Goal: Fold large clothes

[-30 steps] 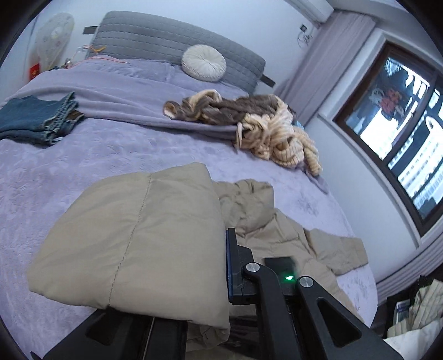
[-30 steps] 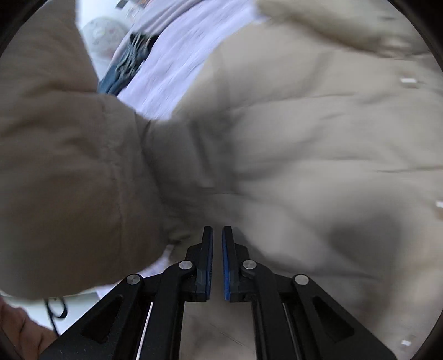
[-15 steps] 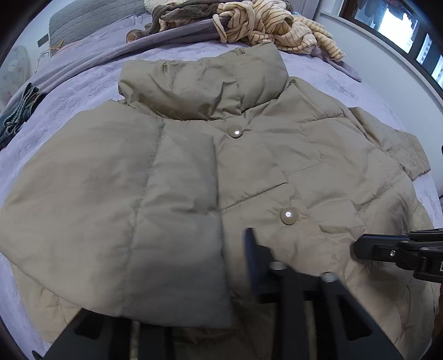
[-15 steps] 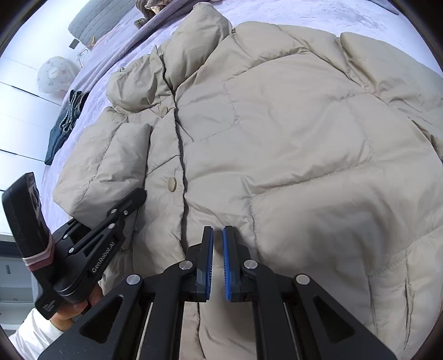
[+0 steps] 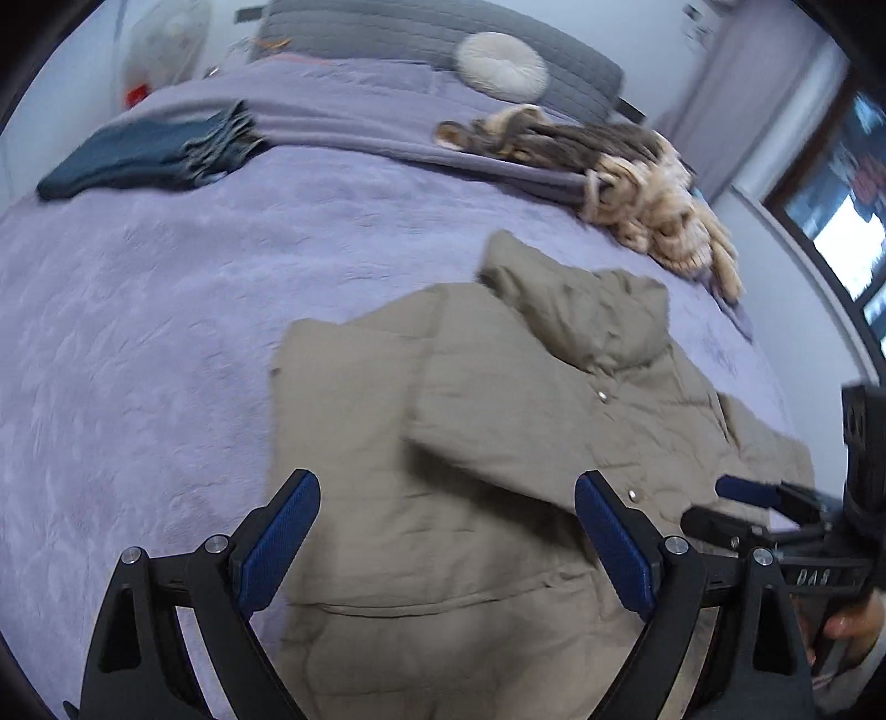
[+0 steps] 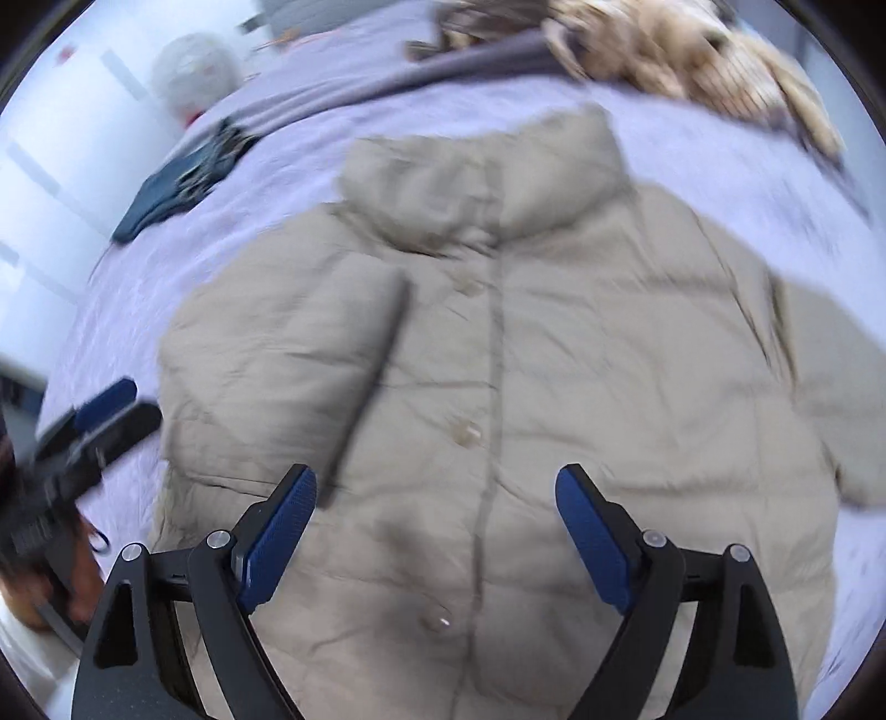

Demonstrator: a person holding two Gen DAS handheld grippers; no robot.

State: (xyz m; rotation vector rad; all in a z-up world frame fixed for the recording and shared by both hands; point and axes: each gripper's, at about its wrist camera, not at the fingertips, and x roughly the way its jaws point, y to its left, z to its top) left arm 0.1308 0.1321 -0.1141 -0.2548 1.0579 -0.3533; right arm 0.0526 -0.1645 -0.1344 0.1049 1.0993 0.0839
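- The puffy beige quilted jacket [image 6: 554, 354] is lying front-up near the foot edge of the lilac-covered bed [image 5: 166, 310], its stand-up collar [image 6: 487, 183] pointing toward the grey padded headboard [image 5: 432, 27].
- A second ago both tongs were pinched shut and the jacket was bunched up close to the cameras; now it is resting spread on the cover.
- The left gripper [image 5: 443, 531] is opening wide over the jacket's lower part, with nothing pressed between its blue pads [image 5: 277, 543].
- The right gripper [image 6: 437, 531] is opening too, hanging above the buttoned front with its pads clear of the cloth.
- One sleeve [image 6: 310, 354] is already lying folded in across the chest; the other sleeve [image 6: 830, 399] is reaching out toward the bed's side edge.
- Judged from this, the lay-down step is finishing, and the outstretched sleeve probably needs folding in next.
- Folded blue jeans [image 5: 149, 155] are sitting near the bed's far corner, and a heap of cream and brown knitwear [image 5: 626, 177] is lying by its window-side edge.
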